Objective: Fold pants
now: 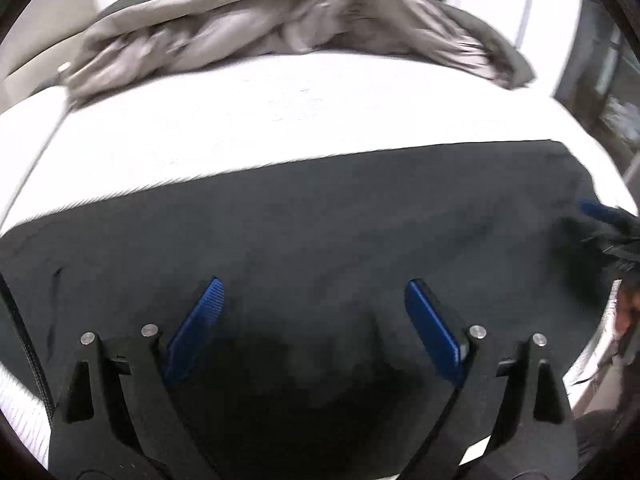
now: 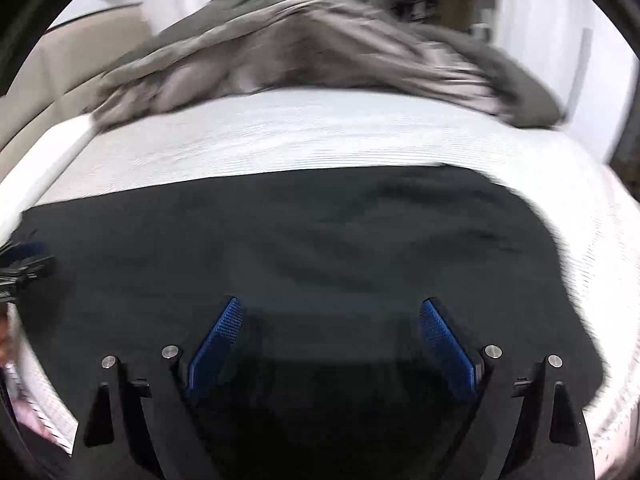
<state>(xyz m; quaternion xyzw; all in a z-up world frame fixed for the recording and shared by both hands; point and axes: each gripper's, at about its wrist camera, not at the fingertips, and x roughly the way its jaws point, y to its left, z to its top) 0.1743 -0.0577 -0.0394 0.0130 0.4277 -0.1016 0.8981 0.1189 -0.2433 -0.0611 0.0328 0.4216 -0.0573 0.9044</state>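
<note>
The black pants (image 1: 320, 220) lie spread flat across the near part of a white bed (image 1: 260, 120), their far edge straight against the sheet. Behind them, at the far side of the bed, a grey blanket (image 1: 260, 28) is bunched in a rumpled heap. The left claw (image 1: 314, 296) hangs over the pants with its blue pads (image 1: 200, 328) wide apart and nothing between them. The right claw (image 2: 332, 316) also stands over the dark cloth, its pads spread just as wide and empty. Both views are blurred.
</note>
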